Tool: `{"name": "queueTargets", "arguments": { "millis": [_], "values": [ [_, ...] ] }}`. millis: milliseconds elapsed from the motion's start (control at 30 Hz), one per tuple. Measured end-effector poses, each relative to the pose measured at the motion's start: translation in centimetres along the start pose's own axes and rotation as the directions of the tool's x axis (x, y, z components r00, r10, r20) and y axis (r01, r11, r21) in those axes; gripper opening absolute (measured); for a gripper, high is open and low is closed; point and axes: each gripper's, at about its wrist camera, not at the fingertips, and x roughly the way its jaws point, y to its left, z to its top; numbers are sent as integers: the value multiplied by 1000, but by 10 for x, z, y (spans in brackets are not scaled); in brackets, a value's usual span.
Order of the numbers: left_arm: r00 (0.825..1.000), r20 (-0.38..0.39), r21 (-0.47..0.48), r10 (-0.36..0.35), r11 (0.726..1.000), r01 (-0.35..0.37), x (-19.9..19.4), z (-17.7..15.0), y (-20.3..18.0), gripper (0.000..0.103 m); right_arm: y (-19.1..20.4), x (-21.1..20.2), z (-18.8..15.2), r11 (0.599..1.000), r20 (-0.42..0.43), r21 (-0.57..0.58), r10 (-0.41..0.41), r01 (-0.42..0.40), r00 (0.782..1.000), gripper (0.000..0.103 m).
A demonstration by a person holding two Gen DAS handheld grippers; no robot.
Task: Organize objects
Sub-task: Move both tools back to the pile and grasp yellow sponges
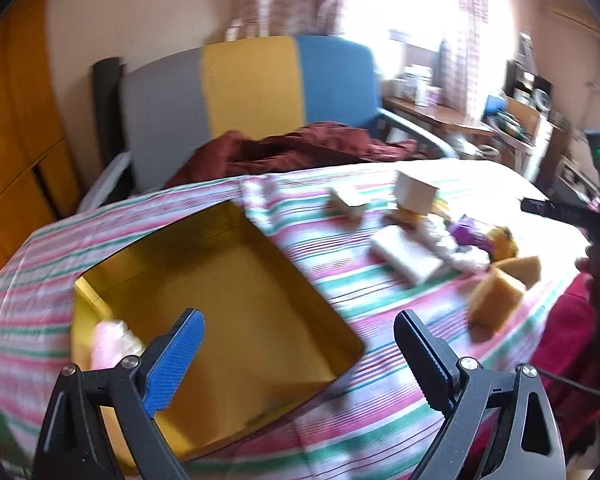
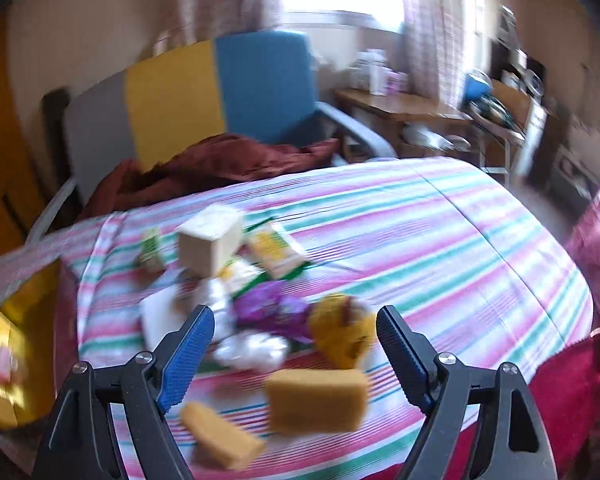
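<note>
I have both grippers empty, jaws spread wide. My left gripper [image 1: 300, 344] hangs over the gold tin [image 1: 236, 312], which sits on the striped cloth [image 1: 380, 420] and so far holds one pale pink item [image 1: 112, 344] in its near-left corner. My right gripper [image 2: 294, 344] points at the clutter to the right of the tin: two yellow sponges [image 2: 316, 400] nearest me, a yellow soft toy [image 2: 340, 336] and purple wrapper [image 2: 272, 308] just beyond, then a cream box [image 2: 208, 240] and small packets farther off. I judge the larger sponge the likeliest next pick. It should be light and squashy, so I'd close across its short sides, gently, mid-body. Blur hides finer detail.
</note>
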Motion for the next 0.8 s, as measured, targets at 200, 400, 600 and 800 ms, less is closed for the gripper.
{"name": "queueTargets", "arguments": {
  "millis": [200, 400, 600, 800],
  "values": [
    [991, -15, 133, -135, 982, 136, 28, 16, -59, 96, -50, 13, -2, 979, -3, 194, 66, -64, 998, 85],
    [966, -72, 271, -249, 927, 259, 57, 16, -130, 96, -66, 15, -5, 940, 9, 314, 140, -136, 990, 85],
    [938, -150, 357, -313, 868, 346, 84, 8, -187, 96, -71, 22, -7, 922, -5, 352, 170, -158, 985, 85],
    [911, -231, 295, -343, 867, 401, 118, 4, -200, 59, -74, 29, -9, 916, -37, 369, 181, -155, 983, 85]
  ]
}}
